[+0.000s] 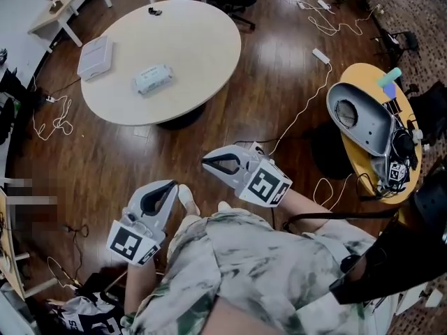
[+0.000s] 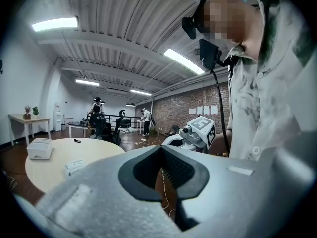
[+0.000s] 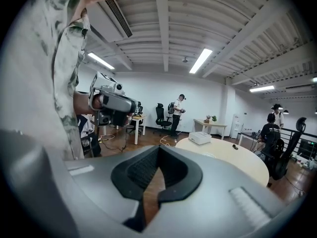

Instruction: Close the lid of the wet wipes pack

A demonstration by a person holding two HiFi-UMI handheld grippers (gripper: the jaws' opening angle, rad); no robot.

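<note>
The grey left gripper (image 2: 161,155), jaws together (nothing between), faces a round beige table (image 2: 101,151) bearing a white wipes pack (image 2: 75,166).

Watching remotely, I'm looking at a big open office. There's a dark glossy wooden plank floor (image 1: 269,93) with thin white cables (image 1: 323,25) looping over it, a round cream-topped table (image 1: 199,37) and a small white desk (image 1: 63,9) off in the corner. One side is a red brick wall (image 2: 181,110). Overhead is a white ribbed ceiling (image 2: 124,24) with long fluorescent tube lights (image 2: 54,24), and there are black office chairs (image 3: 161,115) further back.
</note>
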